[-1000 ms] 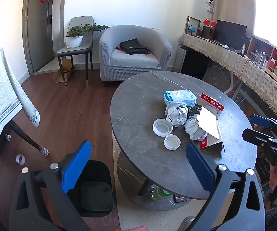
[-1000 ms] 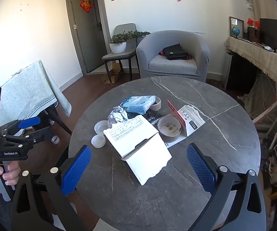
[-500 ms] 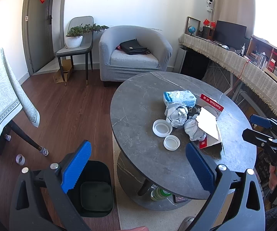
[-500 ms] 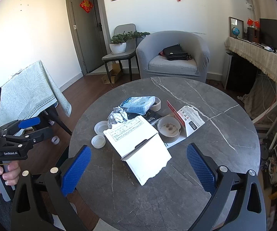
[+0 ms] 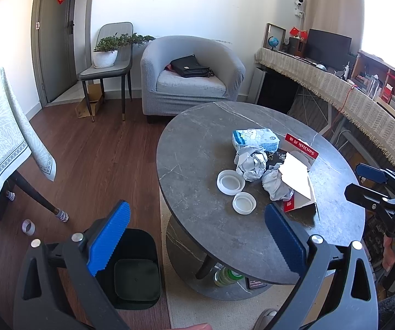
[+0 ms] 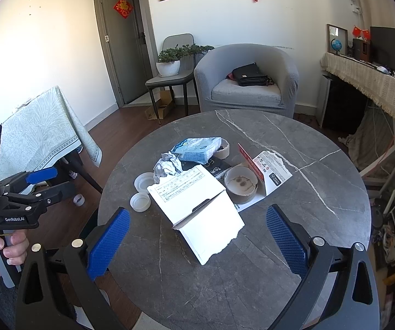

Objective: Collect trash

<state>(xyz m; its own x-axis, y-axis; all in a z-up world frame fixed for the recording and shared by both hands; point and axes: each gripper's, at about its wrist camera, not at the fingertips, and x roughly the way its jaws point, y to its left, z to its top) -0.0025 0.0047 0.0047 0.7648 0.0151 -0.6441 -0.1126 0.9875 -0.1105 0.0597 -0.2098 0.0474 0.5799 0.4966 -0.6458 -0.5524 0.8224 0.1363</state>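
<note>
Both tools are held wide apart with nothing between their blue pads. The left tool point(image 5: 194, 236) hangs over the near left edge of the round grey marble surface point(image 5: 203, 143), and the right tool point(image 6: 197, 236) hangs over the near part of the same surface, pointing at the litter in its middle. The trash sits in one loose cluster. A torn white cardboard box point(image 6: 197, 206) lies nearest the right tool, its flap standing up. Just left of it are two white plastic lids point(image 6: 140, 202), side by side, and a crumpled paper ball point(image 6: 167, 166) just beyond them. A blue tissue pack point(image 6: 196, 150) lies at the far side of the cluster. Right of the box a round brown cardboard ring point(image 6: 241, 184) rests on a torn red and white package point(image 6: 269, 169). From the left wrist view a second crumpled paper ball point(image 5: 275, 185) shows beside the box. A black waste bin point(image 5: 137, 269) stands on the wooden floor at the near left of the surface, open at the top. A grey armchair point(image 5: 192, 77) stands beyond, with a black bag on its seat.
</note>
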